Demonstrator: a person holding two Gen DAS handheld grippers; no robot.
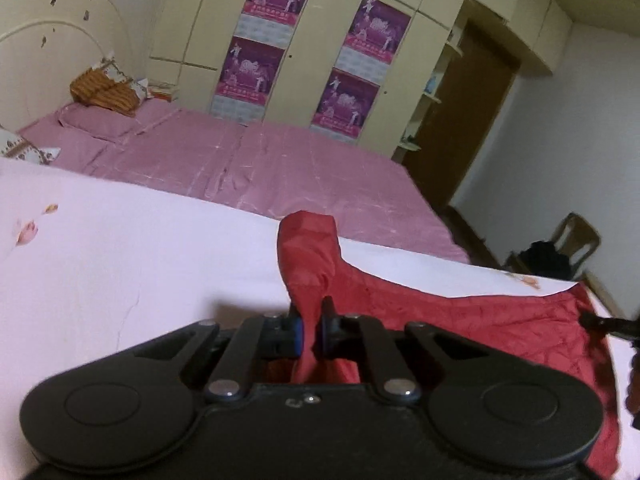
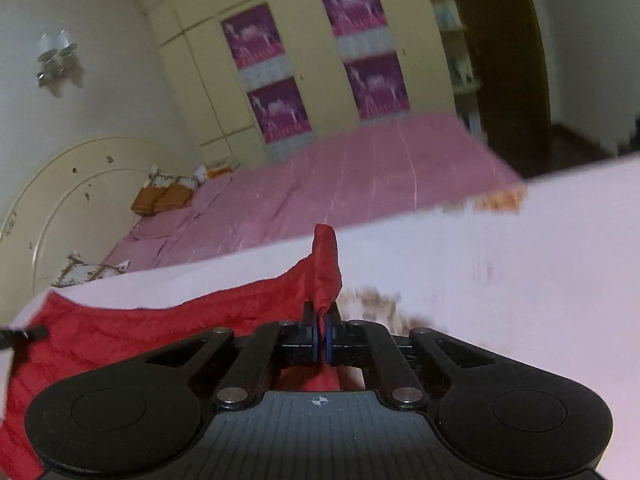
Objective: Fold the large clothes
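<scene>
Red garment (image 1: 460, 312): thin quilted-looking red fabric, spread on a pale pink sheet (image 1: 120, 264), runs between both grippers; seen in both wrist views
Left gripper (image 1: 311, 330): jaws pinched tight on a bunched fold of the red garment; fabric pokes up past the fingertips in a rumpled peak
Left view, right edge: dark tip of the other tool (image 1: 608, 326) at the garment's far edge, partly cut off
Right gripper (image 2: 320, 334): jaws closed on a thin fold of the same garment (image 2: 160, 332); cloth stands up above the blue pads (image 2: 329, 340)
Right view, left edge: black tip of other gripper (image 2: 24, 335) at the garment's edge
Sheet: pale pink, small floral prints (image 1: 28, 232), lies over the near bed area under the garment
Bed (image 1: 260, 168): mauve cover, wrinkled, behind the sheet
Pillows (image 1: 106, 90): orange striped, by the cream headboard (image 1: 52, 48)
Wardrobe (image 1: 320, 52): cream doors, four purple posters
Door (image 1: 460, 120): brown, right of wardrobe
Chair (image 1: 560, 248): far right, dark item on the seat
</scene>
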